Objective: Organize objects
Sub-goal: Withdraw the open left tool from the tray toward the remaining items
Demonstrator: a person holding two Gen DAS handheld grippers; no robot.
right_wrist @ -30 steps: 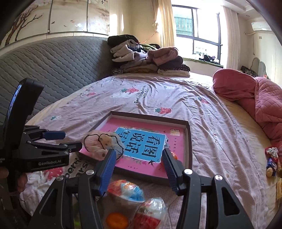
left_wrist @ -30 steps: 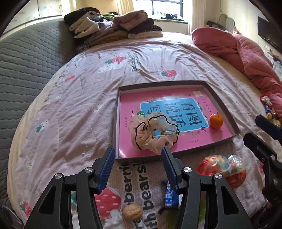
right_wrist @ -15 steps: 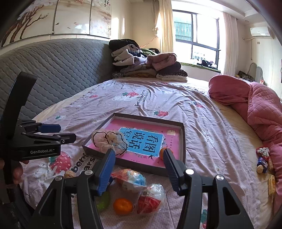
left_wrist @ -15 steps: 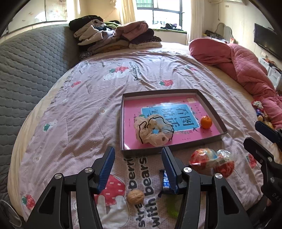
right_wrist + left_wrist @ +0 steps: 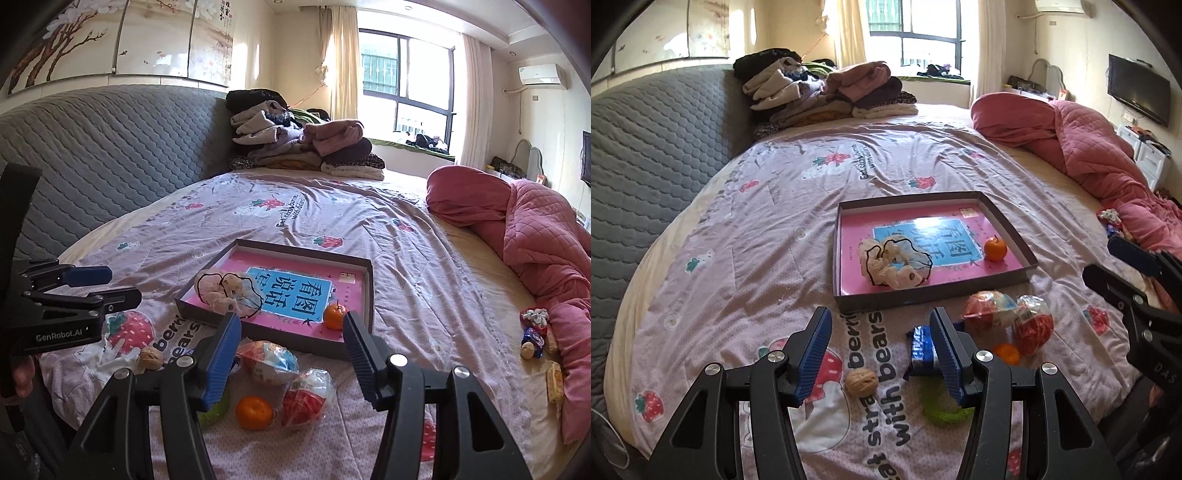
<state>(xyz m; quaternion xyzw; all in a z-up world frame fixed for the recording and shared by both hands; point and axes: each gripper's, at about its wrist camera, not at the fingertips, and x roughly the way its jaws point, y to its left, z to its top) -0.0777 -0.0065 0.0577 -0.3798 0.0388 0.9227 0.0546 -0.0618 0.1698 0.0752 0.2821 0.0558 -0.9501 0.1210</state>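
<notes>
A dark shallow tray (image 5: pixel 1027 254) lies on the bed, with a pink book, a cream scrunchie (image 5: pixel 894 264) and an orange (image 5: pixel 995 249) inside it. Near the bed's front edge lie a walnut (image 5: pixel 861 382), a blue wrapper (image 5: pixel 921 345), a green ring (image 5: pixel 942 410), two wrapped snacks (image 5: pixel 988 308) and a loose orange (image 5: pixel 254 412). My left gripper (image 5: pixel 881 345) hovers open above the walnut and the wrapper, holding nothing. My right gripper (image 5: pixel 290 343) is open over the snacks (image 5: pixel 269 360), with nothing between its pads.
Folded clothes (image 5: pixel 827 92) are piled at the far end by the grey padded headboard (image 5: pixel 646 155). A pink quilt (image 5: pixel 1089 155) is bunched along the right side, with several small items (image 5: pixel 535 332) beside it. The patterned sheet left of the tray is bare.
Both grippers have drawn back from the tray and risen, so it looks smaller and more of the loose items near the bed's front edge show. Nothing was picked up.
</notes>
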